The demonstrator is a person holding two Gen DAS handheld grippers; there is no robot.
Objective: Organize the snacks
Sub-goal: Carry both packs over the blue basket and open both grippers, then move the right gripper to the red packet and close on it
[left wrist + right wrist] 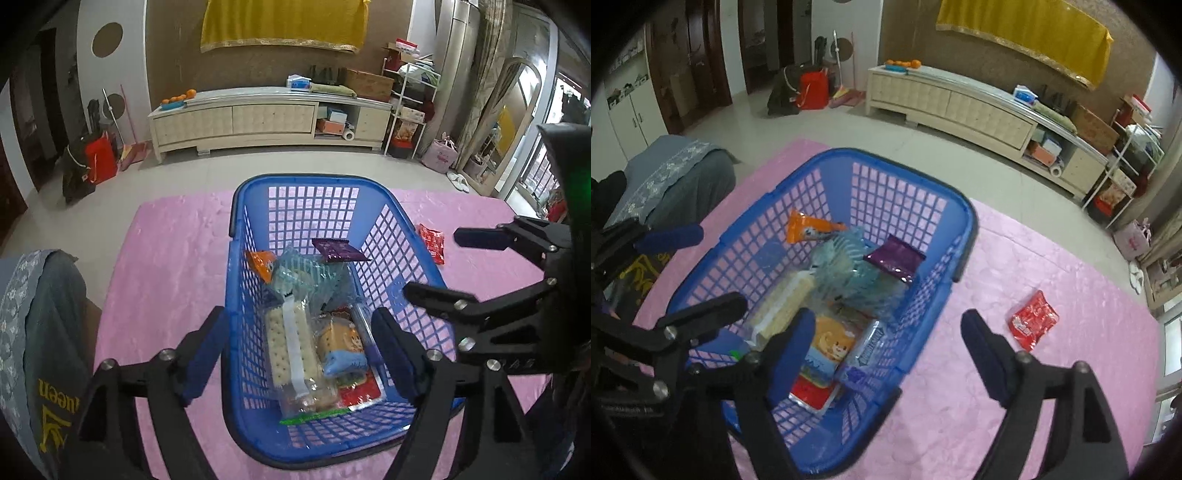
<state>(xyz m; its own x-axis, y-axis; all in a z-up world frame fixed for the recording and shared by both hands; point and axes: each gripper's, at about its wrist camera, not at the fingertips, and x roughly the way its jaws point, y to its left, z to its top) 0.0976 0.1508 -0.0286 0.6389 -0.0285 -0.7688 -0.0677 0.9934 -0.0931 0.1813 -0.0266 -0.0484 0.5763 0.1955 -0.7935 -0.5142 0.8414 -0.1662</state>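
A blue plastic basket (242,236) stands on a worktop covered with a pink cloth (166,258), and nearly every snack lies inside it. Against the basket's far wall rest an orange packet (260,263) and a dark purple packet (338,250), with a crumpled teal-striped wrapper (306,275) between and just in front of them. Nearer the basket's close end, a clear sleeve of pale crackers (291,350) lies lengthwise beside a yellow-and-blue cartoon packet (341,349), which sits on top of a red packet (360,395). One snack is outside: a red packet (1032,319) lies flat on the cloth to the right of the basket, well apart from its wall.

The left gripper (297,352) hovers over the basket's near end with its fingers (205,354) spread wide and nothing between them; one finger hangs outside the basket's left wall, the other over its inside. The right gripper (886,345) hangs at the basket's right near corner, its fingers (984,349) likewise wide apart and empty, one over the basket's contents and the other over the cloth between the basket and the loose red packet.

Beyond the basket, across a tiled floor, a long cream cabinet (258,118) stands against the wall.
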